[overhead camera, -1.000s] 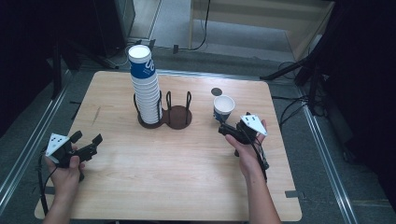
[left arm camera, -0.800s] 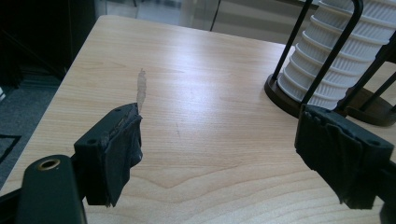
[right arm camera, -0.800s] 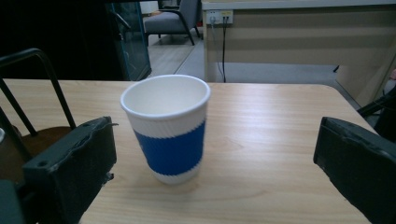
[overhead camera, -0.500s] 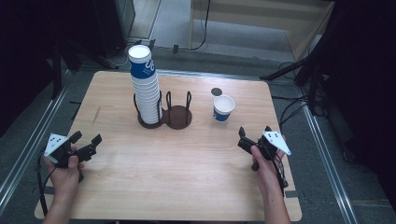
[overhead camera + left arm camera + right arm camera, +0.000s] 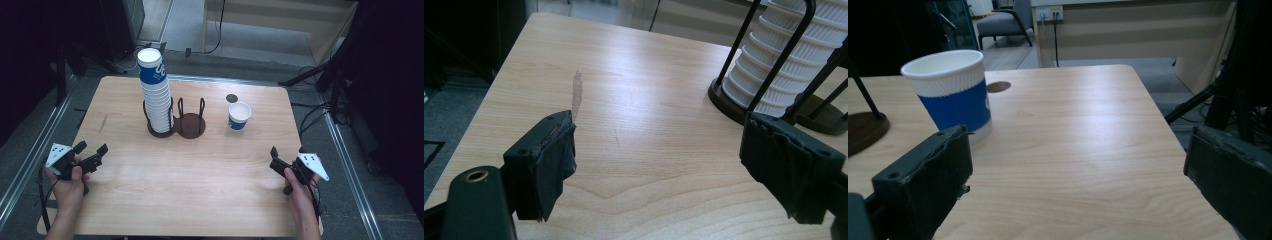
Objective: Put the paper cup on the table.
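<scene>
A tall stack of white paper cups with a blue top cup (image 5: pixel 155 95) (image 5: pixel 784 65) stands in the left ring of a dark wire cup holder (image 5: pixel 176 125) (image 5: pixel 734 107) at mid-table. One single blue-and-white cup (image 5: pixel 239 116) (image 5: pixel 950 92) stands upright to the holder's right. My right gripper (image 5: pixel 288 151) (image 5: pixel 1078 185) is open near the table's right front, well short of that cup, with nothing between its jaws. At the left front, my left gripper (image 5: pixel 91 148) (image 5: pixel 664 170) is open and holds nothing, aimed toward the stack.
A small dark disc (image 5: pixel 231 98) (image 5: pixel 998 86) lies on the wooden table (image 5: pixel 200 175) behind the single cup. The holder's right ring has no cups in it. A pale scuff (image 5: pixel 576 95) marks the wood ahead of the left gripper. Cables and stands line the floor to the right.
My right gripper has drawn back from beside the single cup toward the near right edge of the table. The cup stays upright where it was. The left gripper has not moved.
</scene>
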